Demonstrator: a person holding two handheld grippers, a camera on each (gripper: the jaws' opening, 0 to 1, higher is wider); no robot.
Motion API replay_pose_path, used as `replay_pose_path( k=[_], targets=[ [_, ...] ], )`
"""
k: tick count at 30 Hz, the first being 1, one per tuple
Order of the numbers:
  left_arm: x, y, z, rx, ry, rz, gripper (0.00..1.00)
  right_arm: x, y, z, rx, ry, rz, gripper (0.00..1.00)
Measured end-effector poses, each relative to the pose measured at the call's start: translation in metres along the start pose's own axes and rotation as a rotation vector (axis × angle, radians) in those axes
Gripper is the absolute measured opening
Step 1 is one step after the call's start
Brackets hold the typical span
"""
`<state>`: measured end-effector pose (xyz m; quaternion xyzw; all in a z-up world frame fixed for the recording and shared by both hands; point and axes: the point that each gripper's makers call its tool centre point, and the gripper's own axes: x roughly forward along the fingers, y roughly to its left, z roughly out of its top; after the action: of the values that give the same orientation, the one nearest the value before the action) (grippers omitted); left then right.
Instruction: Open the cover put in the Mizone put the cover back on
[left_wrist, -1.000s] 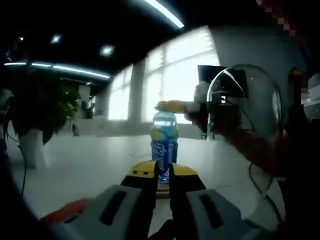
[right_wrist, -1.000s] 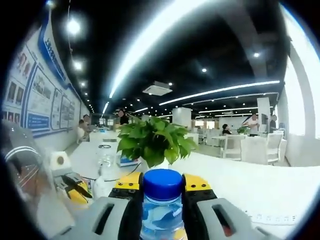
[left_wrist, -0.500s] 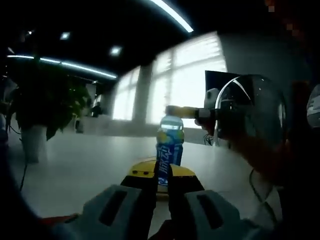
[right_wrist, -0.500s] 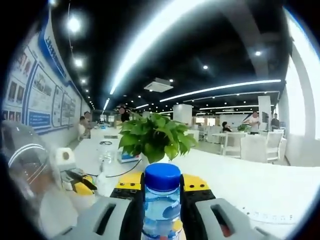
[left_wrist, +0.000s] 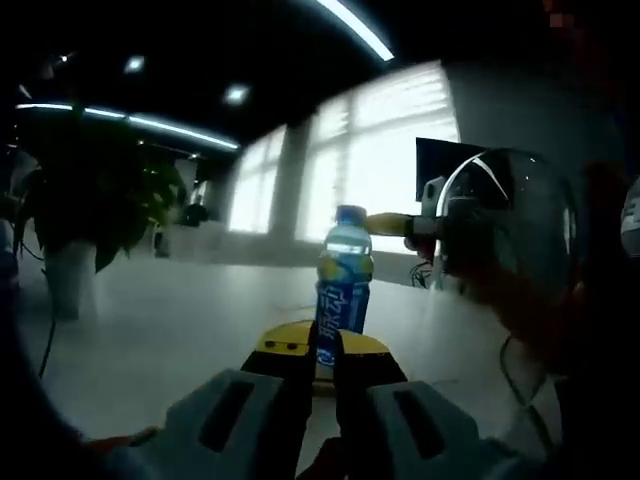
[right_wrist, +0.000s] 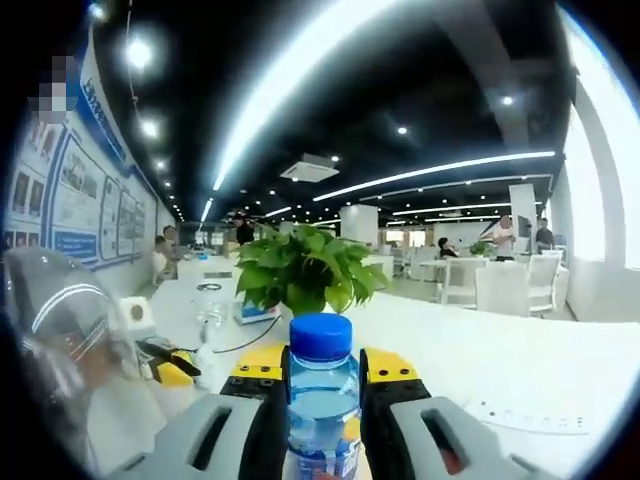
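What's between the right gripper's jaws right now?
The Mizone bottle, blue cap still on, stands between the right gripper's jaws, in the right gripper view.

Bottle (left_wrist: 342, 290): clear plastic, upright on a white table (left_wrist: 150, 330), blue label with white characters running vertically, yellow patches above the label and near the base. Pale liquid inside; shoulder catches window light. Blue screw cap (right_wrist: 320, 338) on, round and ribbed, sitting square on the neck. Left gripper view: bottle stands just past centre toward 1 o'clock, its base hidden behind the yellow jaw tips, cap (left_wrist: 350, 213) level with a yellow tip reaching in from 3 o'clock, just beside it; contact unclear. Right gripper view: bottle (right_wrist: 320, 415) rises from 6 o'clock between the two jaws, cap above their tips, label cut off below.
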<state>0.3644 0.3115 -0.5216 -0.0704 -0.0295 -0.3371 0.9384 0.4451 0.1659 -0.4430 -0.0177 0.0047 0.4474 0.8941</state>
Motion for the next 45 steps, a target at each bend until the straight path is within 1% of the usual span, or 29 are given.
replay_pose_path(
  k=[6,11,18,22,26,33,40,45],
  targets=[
    [0.000,0.003,0.001,0.001,-0.003,0.006,0.00,-0.009,-0.002,0.002,-0.015,-0.009,-0.014,0.18],
    [-0.001,0.007,0.003,0.012,-0.015,0.022,0.00,-0.018,-0.012,0.008,-0.035,-0.012,-0.035,0.17],
    [-0.004,0.003,0.011,0.041,-0.040,0.004,0.01,-0.029,-0.019,0.017,-0.037,-0.031,-0.047,0.17],
    [-0.004,0.003,0.012,0.048,-0.045,0.005,0.01,-0.031,-0.018,0.023,-0.037,-0.048,-0.045,0.17],
    [-0.004,0.005,0.010,0.046,-0.038,0.009,0.01,-0.032,-0.015,0.024,-0.040,-0.053,-0.037,0.17],
    [-0.004,0.005,0.008,0.043,-0.030,0.009,0.01,-0.031,-0.011,0.021,-0.044,-0.045,-0.030,0.17],
    [-0.004,0.006,0.008,0.035,-0.032,0.011,0.01,-0.035,-0.018,0.011,-0.019,-0.039,-0.048,0.17],
    [-0.004,0.008,0.006,0.032,-0.026,0.015,0.01,-0.041,-0.014,0.004,0.000,-0.048,-0.049,0.17]
  ],
)
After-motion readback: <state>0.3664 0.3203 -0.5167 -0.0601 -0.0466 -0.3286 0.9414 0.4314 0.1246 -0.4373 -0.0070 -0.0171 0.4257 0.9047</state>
